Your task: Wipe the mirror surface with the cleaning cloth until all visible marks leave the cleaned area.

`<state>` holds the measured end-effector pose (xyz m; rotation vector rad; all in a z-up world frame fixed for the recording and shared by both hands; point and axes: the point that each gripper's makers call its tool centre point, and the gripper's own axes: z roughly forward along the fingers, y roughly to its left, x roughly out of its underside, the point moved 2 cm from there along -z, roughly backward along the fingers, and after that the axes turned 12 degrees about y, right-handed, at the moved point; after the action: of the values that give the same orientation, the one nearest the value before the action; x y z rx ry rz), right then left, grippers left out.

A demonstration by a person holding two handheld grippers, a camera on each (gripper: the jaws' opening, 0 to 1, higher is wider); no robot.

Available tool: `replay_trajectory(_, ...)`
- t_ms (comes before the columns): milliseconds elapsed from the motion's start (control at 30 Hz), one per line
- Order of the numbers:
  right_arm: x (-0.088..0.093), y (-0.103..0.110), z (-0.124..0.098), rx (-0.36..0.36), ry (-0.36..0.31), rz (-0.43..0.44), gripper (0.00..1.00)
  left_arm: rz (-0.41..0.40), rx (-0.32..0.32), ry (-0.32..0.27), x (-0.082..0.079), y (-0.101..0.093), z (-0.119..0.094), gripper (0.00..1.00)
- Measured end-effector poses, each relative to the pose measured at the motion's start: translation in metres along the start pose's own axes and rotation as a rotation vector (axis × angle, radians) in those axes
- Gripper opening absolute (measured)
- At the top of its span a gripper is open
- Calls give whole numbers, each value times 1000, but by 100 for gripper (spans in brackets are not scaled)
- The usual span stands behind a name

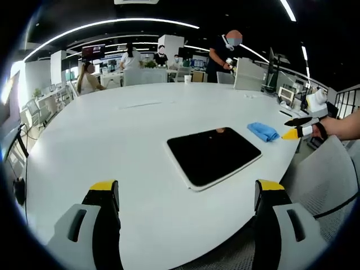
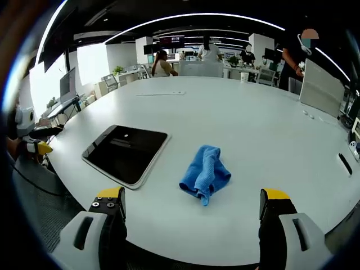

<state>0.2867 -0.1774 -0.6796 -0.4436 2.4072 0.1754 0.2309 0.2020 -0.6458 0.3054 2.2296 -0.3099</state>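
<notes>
The mirror [image 1: 214, 154], a dark rectangle in a thin white frame, lies flat on the white table [image 1: 112, 140]. Beside its far corner sits the crumpled blue cleaning cloth [image 1: 263, 131]. My left gripper [image 1: 187, 188] is open at the table's near edge, short of the mirror, with nothing between its jaws. My right gripper [image 1: 295, 128] comes in from the right, held by a hand just past the cloth. From the right gripper view, the cloth [image 2: 205, 173] lies straight ahead of my open right gripper [image 2: 192, 195], the mirror [image 2: 126, 152] left of it, and my left gripper [image 2: 48, 139] beyond the table's left edge.
A grey chair [image 1: 326, 174] stands by the table edge on the right. Several people, desks and monitors are far behind the table. A white cup [image 1: 187, 79] stands at the far side. A dark slot [image 2: 343, 163] is set into the table at right.
</notes>
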Motion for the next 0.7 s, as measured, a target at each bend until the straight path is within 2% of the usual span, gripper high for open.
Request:
replay_trajectory(67, 0, 1, 1, -2, 5, -4, 98, -29, 8, -7, -1, -2, 0, 99)
replay_trajectory(167, 0, 4, 1, -10, 10, -18, 98, 11, -7, 7, 4, -4, 3, 99)
replay_trajectory(467, 1, 0, 3, 11, 16, -33, 98, 9, -18, -3, 4, 2, 6, 99)
replay_trajectory(600, -1, 2, 3, 6, 18, -40, 98, -3, -16, 72, 11, 2, 7, 99)
replay_trajectory(667, -2, 3, 4, 4, 17, -48, 98, -58, -15, -1, 2, 5, 6, 99)
replay_trajectory(700, -2, 2, 3, 6, 15, -46, 98, -66, -14, 4, 2, 6, 6, 99)
